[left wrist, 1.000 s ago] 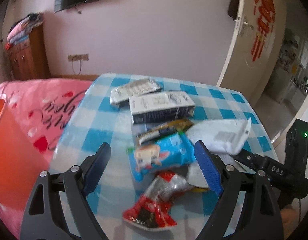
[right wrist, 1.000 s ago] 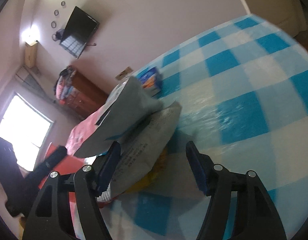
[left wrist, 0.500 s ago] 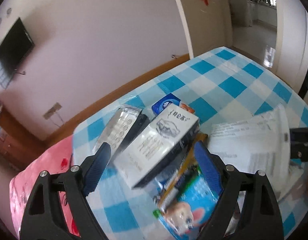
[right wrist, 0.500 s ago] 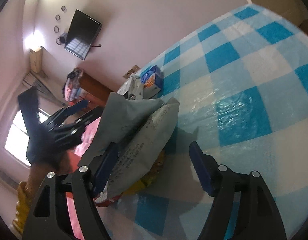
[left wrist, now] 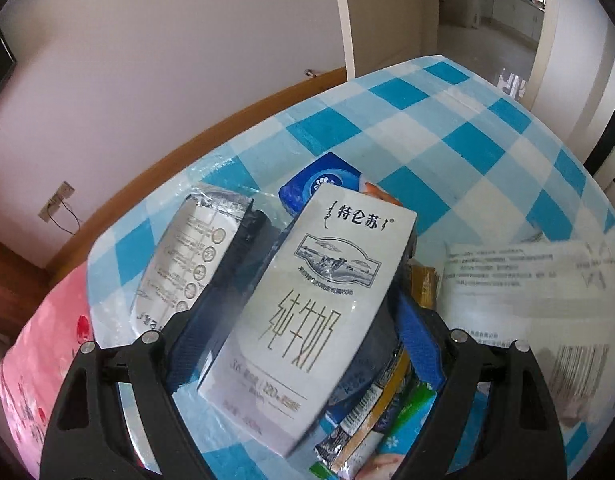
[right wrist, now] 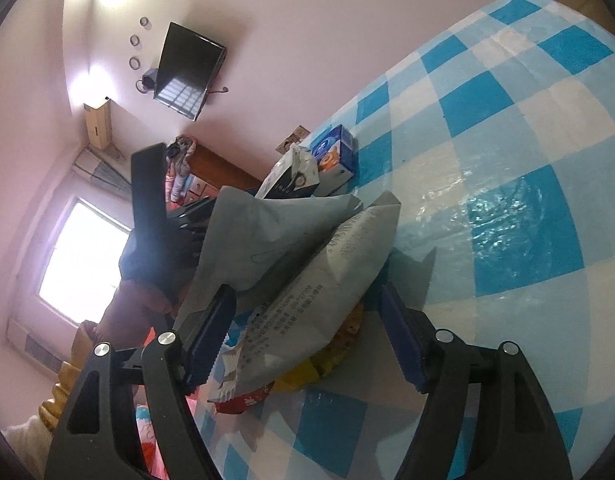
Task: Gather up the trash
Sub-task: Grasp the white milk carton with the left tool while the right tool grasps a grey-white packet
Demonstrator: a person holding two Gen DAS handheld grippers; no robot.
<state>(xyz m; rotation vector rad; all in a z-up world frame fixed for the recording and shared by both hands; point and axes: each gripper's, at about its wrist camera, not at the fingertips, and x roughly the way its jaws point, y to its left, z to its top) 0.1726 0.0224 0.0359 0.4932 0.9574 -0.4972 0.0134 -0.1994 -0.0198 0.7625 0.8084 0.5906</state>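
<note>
Blue-and-white checked plastic cloth (left wrist: 447, 128) covers the table, and the trash lies heaped at its near end. In the left wrist view, going from left to right: a pink printed bedspread (left wrist: 39, 344) lies beside the table edge, then a silver foil pouch with round printed icons (left wrist: 187, 264) lies flat on the cloth. Next to it a white rectangular milk carton with a dark side panel (left wrist: 307, 308) stands between the blue pads of the left gripper (left wrist: 303, 344), whose jaws are spread wide and drawing slightly inward; the pads do not visibly press the carton, though contact on its dark left side cannot be judged. Behind the carton sits a small blue tissue pack (left wrist: 323, 184). Lower right of the carton lie a thin yellow-and-black stick wrapper (left wrist: 371, 412) and a light blue snack bag (left wrist: 403, 440). Farthest right, a white printed paper bag (left wrist: 527, 304) looks blurred.

In the right wrist view, the other gripper, black, shows at left against a bright window. The right gripper (right wrist: 307, 336) has its jaws spread, with the grey-white printed bag (right wrist: 319, 300) lying between them, close to the left pad and clear of the right. A yellow wrapper (right wrist: 331, 356) and a red wrapper (right wrist: 243, 400) poke out beneath it.
</note>
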